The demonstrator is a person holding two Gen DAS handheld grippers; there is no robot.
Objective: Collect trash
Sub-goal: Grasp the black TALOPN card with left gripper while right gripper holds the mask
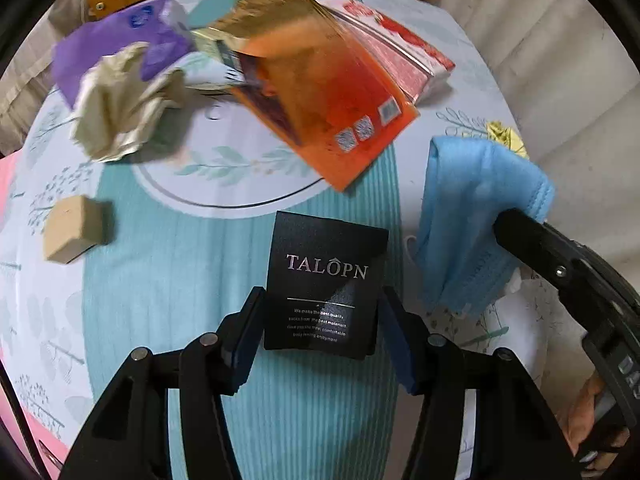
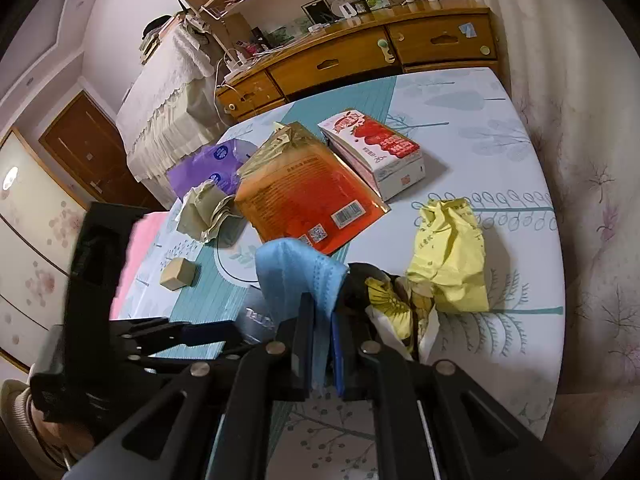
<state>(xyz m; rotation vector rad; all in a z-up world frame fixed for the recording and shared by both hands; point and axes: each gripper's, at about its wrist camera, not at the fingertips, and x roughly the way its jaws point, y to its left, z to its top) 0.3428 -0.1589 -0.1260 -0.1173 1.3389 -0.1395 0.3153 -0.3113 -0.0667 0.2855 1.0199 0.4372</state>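
Now, black card (image 1: 326,284), printed "TALOPN": lies flat on the teal stripe of the bench (image 1: 160,280), its near end between the fingers of the left hand-held gripper (image 1: 320,332). Jaws about half open; left pad looks against the card's edge, right pad close beside the other edge, so contact uncertain, not yet a firm pinch. Judged light, thin, fairly stiff, smooth-faced; an edgewise squeeze may bow it or let it skid on the cloth. Better to tip one edge up and pinch across the faces.

Right hand-held gripper (image 2: 320,340): nearly shut, clamping a blue face mask (image 2: 296,276). Soft, limp, weightless; hangs in folds just right of the card.

Further out: orange packet (image 1: 328,96), crumpled paper (image 1: 116,108), small brown box (image 1: 76,228), yellow wrapper (image 2: 452,256).
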